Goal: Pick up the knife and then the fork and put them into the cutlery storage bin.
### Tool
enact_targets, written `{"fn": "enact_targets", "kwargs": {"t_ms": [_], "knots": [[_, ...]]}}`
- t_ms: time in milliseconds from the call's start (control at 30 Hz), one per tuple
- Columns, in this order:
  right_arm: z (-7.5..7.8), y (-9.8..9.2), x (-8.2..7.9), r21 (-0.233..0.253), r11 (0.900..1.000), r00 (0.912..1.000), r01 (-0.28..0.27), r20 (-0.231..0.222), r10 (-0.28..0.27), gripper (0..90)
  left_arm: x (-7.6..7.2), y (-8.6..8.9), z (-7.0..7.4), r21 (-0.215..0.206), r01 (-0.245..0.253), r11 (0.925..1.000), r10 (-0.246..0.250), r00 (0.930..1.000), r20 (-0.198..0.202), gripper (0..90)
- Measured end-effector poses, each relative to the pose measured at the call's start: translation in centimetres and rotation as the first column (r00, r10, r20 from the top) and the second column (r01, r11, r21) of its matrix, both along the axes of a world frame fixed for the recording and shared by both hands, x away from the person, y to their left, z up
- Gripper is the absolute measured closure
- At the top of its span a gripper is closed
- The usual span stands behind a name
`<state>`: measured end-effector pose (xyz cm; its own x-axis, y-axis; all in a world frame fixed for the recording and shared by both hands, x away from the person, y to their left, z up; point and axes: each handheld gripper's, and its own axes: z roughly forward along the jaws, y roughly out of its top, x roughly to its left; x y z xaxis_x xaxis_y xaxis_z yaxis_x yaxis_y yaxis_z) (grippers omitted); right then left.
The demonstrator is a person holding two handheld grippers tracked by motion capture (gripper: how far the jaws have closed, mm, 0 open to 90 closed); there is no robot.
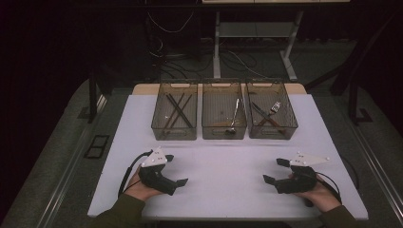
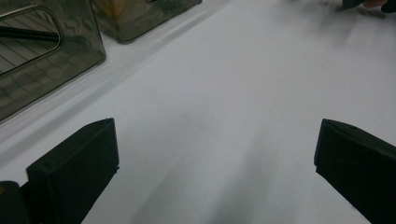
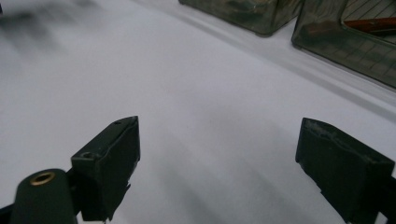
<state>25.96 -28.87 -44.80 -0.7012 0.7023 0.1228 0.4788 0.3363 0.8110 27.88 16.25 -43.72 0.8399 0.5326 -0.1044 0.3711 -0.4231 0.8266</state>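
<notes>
Desk (image 1: 228, 171): white top, front half bare, both tongs resting on it.

Three smoked clear bins in a row at 12 o'clock on the desk, touching or nearly so:
- left bin (image 1: 174, 110): dark chopsticks (image 1: 178, 110) crossed in an X.
- middle bin (image 1: 224, 109): spoon (image 1: 234, 118), long axis roughly 12–6, bowl at the 6 end, I think; low res.
- right bin (image 1: 271, 109): fork (image 1: 272, 109) plus more dark sticks crossed under it.

Left tongs (image 1: 177, 170) at 7 o'clock on the desk, jaws spread wide, nothing between them; the left gripper view confirms bare desk between the jaws. Right tongs (image 1: 276, 171) at 5 o'clock, likewise spread and empty.

Key relation: all cutlery lies toward 12 from both tongs, well apart, inside bins. Left tongs are nearer the chopstick bin, at roughly its 12–1. Right tongs are nearer the fork bin, at about its 12. The spoon bin sits between, no clear favourite.

Judgement: start pose, no pick begun. The next reach goes forward and over a bin's near wall, jaws turned across the utensil's long axis.
</notes>
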Motion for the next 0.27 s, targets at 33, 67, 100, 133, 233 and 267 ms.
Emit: {"fn": "enact_targets", "kwargs": {"t_ms": [33,67,100,133,233,267], "knots": [[-0.06,0.03,-0.01,-0.005,1.0,1.0,-0.003,0.005,0.003,14.0,0.0,0.03,0.02,0.008,0.005,1.0,-0.005,1.0,0.001,0.0],[-0.09,0.07,-0.03,-0.01,1.0,1.0,-0.008,0.003,0.008,14.0,-0.01,0.02,0.01,0.008,0.005,1.0,-0.005,1.0,0.001,0.0],[-0.12,0.12,-0.08,-0.013,1.0,1.0,-0.007,0.001,0.007,14.0,0.0,0.01,0.01,0.009,0.007,0.9999,-0.007,1.0,0.001,0.0],[-0.13,0.14,-0.1,-0.014,1.0,1.0,-0.006,0.002,0.006,14.0,-0.02,0.0,0.01,0.007,0.008,0.9999,-0.008,1.0,0.001,0.0],[-0.11,0.13,-0.11,-0.016,1.0,1.0,-0.007,0.005,0.007,14.0,-0.03,0.01,0.01,0.01,0.01,0.9999,-0.01,0.9999,0.002,0.0],[-0.08,0.1,-0.1,-0.014,1.0,0.9999,-0.009,0.007,0.009,14.0,-0.03,0.01,0.01,0.01,0.01,0.9999,-0.01,0.9999,0.002,0.0]]}}
